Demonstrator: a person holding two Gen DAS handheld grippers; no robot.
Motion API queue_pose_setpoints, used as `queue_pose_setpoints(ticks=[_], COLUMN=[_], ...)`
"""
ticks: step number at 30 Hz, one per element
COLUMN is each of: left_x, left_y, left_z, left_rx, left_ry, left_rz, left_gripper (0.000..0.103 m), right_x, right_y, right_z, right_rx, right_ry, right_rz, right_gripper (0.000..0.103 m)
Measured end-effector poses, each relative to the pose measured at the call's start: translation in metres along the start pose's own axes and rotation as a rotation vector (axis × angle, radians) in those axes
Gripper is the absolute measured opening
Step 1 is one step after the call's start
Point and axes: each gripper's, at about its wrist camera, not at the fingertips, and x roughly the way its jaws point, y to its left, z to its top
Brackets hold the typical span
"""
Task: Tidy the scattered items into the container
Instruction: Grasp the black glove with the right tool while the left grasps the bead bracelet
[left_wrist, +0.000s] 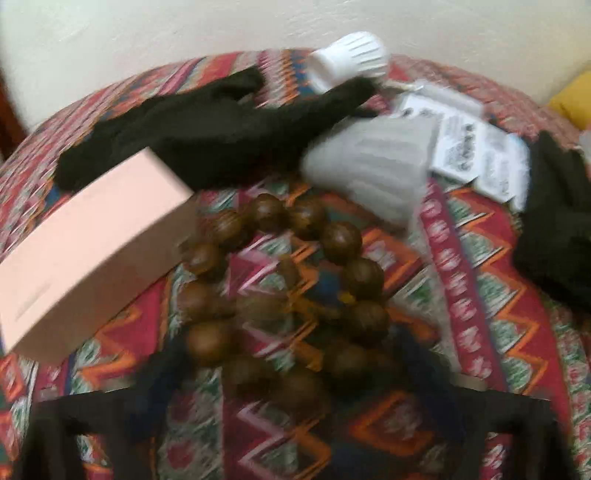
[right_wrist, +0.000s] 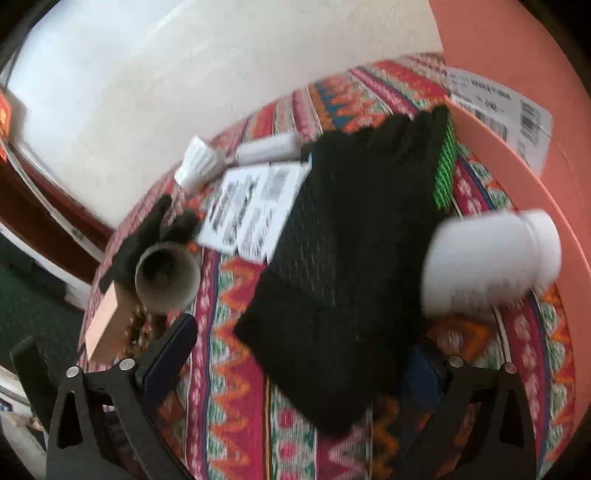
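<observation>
Right gripper (right_wrist: 295, 354): yr fingers spread wide, nothing held.
Left gripper (left_wrist: 295, 402): blurred; probably wide.
Beads (left_wrist: 284, 288): round glossy wood, ahead of left.
Bottle (right_wrist: 487, 262): smooth white, touching salmon container (right_wrist: 517, 184) rim.
Cloth (right_wrist: 351, 258): black, mesh-textured.

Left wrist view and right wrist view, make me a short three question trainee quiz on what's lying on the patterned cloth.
1. True or false: the wooden bead string lies inside the pink box.
2. What does the right gripper hang over? A) black mesh pouch B) white bottle C) printed cards
3. Fill in: the salmon container bears a white ____ label.

Key: 1 false, it lies beside the box; 2 A; 3 barcode.
</observation>
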Motion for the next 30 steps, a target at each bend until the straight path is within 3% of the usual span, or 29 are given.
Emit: queue_pose_setpoints(ticks=[1, 2, 5, 9, 11, 12, 19, 22, 23, 24, 26, 30], left_x=[-0.003, -0.007, -0.029, -0.076, -0.097, -0.11, -0.186, -0.189, -0.183, -0.175, -0.154, -0.103], left_y=[-0.001, -0.001, 0.004, 0.016, 0.024, 0.025, 0.032, 0.025, 0.023, 0.021, 0.018, -0.003], left_z=[0.002, 0.003, -0.009, -0.033, -0.043, -0.048, -0.07, -0.078, -0.08, -0.08, -0.08, -0.073], left_rx=[0.002, -0.001, -0.011, -0.031, -0.049, -0.055, -0.045, 0.047, 0.075, 0.094, 0.111, 0.165], left_ry=[0.0, 0.0, -0.017, -0.076, -0.092, -0.096, -0.17, -0.113, -0.09, -0.079, -0.079, -0.008], left_rz=[-0.02, -0.04, -0.083, -0.11, -0.132, -0.133, -0.134, -0.139, -0.138, -0.131, -0.106, -0.083], left_gripper=[0.038, 0.038, 0.038, 0.038, 0.002, 0.0, 0.0, 0.0, 0.008, 0.029, 0.056, 0.056], right_x=[0.001, 0.0, -0.01, -0.045, -0.065, -0.078, -0.155, -0.185, -0.196, -0.205, -0.22, -0.227], right_y=[-0.001, -0.004, -0.012, 0.002, 0.013, 0.022, 0.068, 0.087, 0.094, 0.098, 0.102, 0.1], right_z=[0.001, 0.001, -0.001, -0.01, -0.016, -0.02, -0.052, -0.063, -0.067, -0.071, -0.077, -0.08], right_rx=[-0.005, 0.013, 0.065, 0.026, 0.002, -0.027, -0.163, -0.235, -0.265, -0.282, -0.305, -0.323], right_ry=[0.005, 0.014, 0.025, 0.003, 0.002, -0.004, -0.07, -0.106, -0.124, -0.136, -0.151, -0.131], right_rz=[-0.008, 0.004, 0.051, 0.067, 0.07, 0.074, 0.137, 0.156, 0.16, 0.163, 0.184, 0.205], right_gripper=[0.022, 0.011, 0.01, 0.01, 0.01, 0.01, 0.01, 0.01, 0.01, 0.01, 0.01, 0.01])
